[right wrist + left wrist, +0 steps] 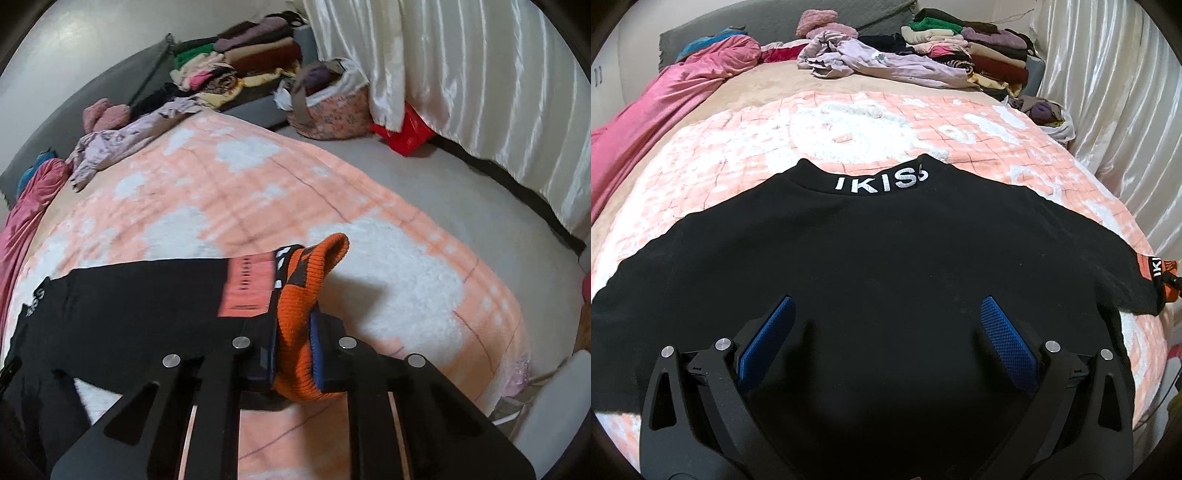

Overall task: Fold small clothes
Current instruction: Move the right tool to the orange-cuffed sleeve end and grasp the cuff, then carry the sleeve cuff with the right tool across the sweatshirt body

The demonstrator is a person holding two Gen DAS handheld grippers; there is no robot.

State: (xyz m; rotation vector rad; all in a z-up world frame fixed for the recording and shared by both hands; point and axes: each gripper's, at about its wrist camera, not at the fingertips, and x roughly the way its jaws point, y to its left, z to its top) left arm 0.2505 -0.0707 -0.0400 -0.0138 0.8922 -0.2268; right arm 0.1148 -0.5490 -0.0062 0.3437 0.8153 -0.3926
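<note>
Jaws pinched on the orange cuff (303, 325) at the right gripper (293, 347), spread wide and empty on the left gripper (886, 332) above the black sweatshirt (871, 251) lying flat on the bed (746, 147), soft, light, floppy, probably best taken at cuffs and hem.

A bed (746, 122) carries a peach-and-white plaid blanket (871, 122) spread across its near half. On the blanket lies a black sweatshirt (879, 251), spread flat. Farther back lie a crumpled lilac garment (871, 61) and a stack of folded clothes (982, 48) on the right, with a pink quilt (657, 107) along the left.
</note>
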